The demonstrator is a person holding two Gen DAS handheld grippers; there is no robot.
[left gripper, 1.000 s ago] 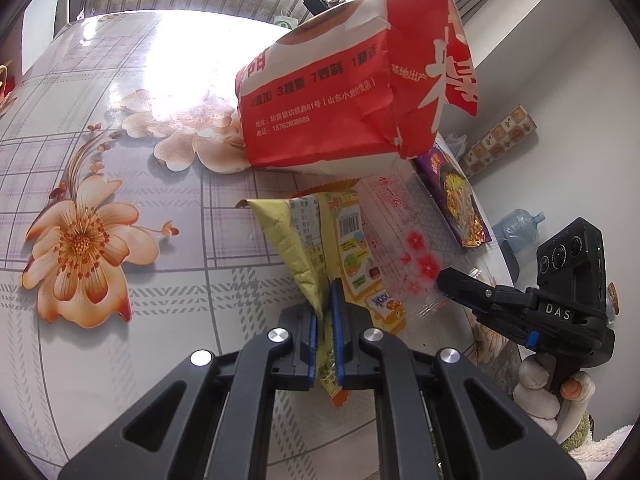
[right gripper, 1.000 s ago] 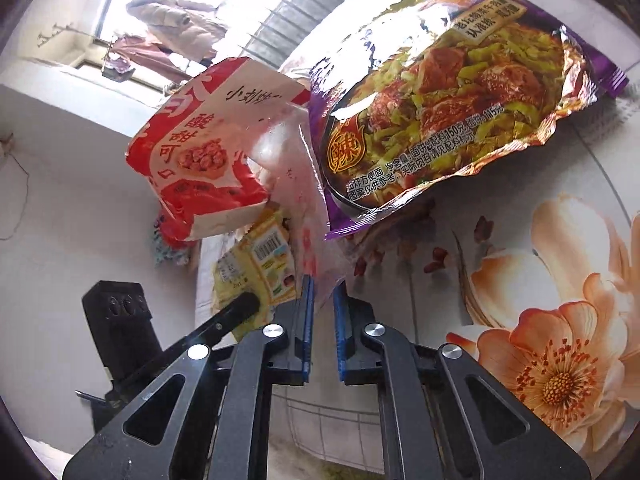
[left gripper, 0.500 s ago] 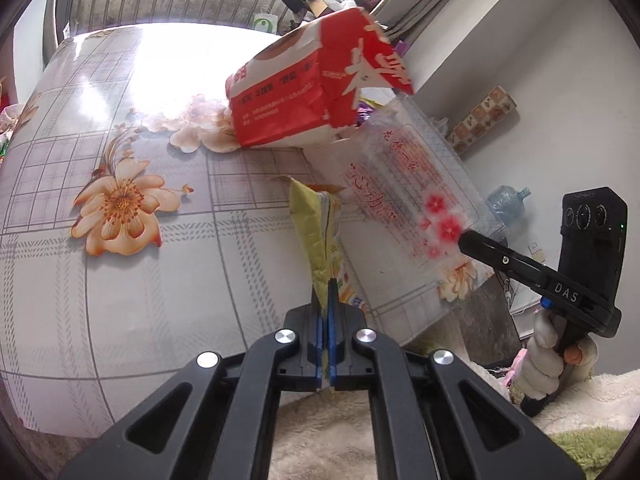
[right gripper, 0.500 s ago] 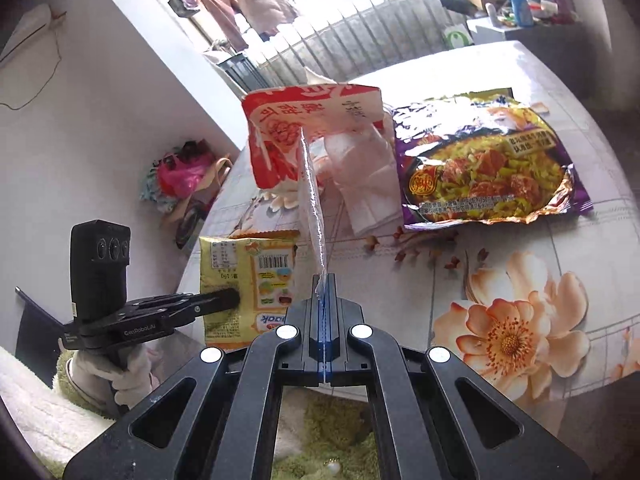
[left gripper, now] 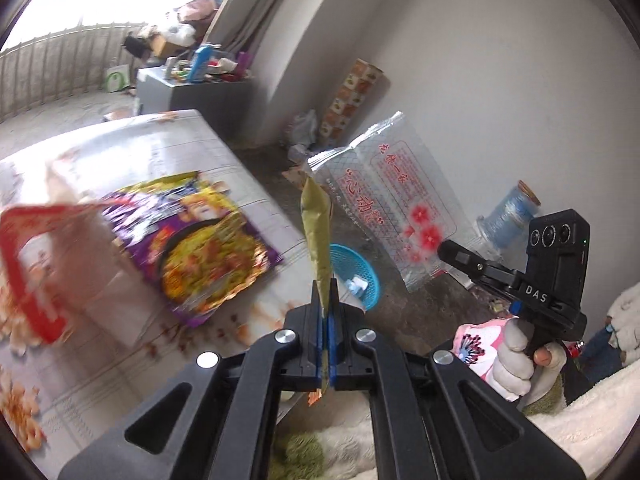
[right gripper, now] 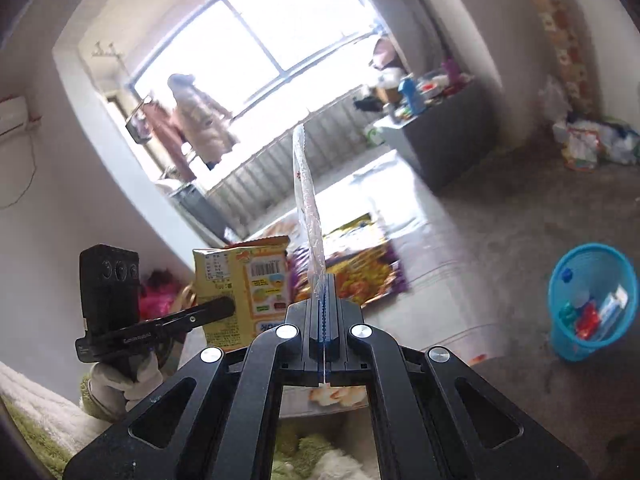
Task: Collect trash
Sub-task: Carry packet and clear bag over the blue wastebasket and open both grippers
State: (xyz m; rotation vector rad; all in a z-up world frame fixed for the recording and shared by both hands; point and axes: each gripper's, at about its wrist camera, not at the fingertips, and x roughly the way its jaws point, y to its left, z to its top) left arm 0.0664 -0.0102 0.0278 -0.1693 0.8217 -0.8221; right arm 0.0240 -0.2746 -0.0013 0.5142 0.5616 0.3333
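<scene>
Blue mesh wastebasket on the floor served as the reference point for this entry. It stood clear of the bench, off its near corner, and already held a few scraps.

Left hand-held gripper: clenched on the yellow snack wrapper, which stood up edge-on from the pads; the right wrist view showed its barcode face. Wrapper was off the bench and, in the left view, lined up roughly toward the wastebasket but well short of it.

Right hand-held gripper: clenched on the clear plastic bag, pinched at one edge. From the left view the bag hung in the air with its red print and flowers showing, nearer the wastebasket than the bench was.

Left on the bench, on the side away from the wastebasket: the purple noodle packet and the red-and-white paper bag, both blurred.

Judged step: carry phase, two pieces lifted, neither yet over the wastebasket. Next move would call for bringing each piece above the rim before letting go. Both are light and flat and could drift or catch on the rim, so a low release seems wise. Two pieces would then remain to fetch.
</scene>
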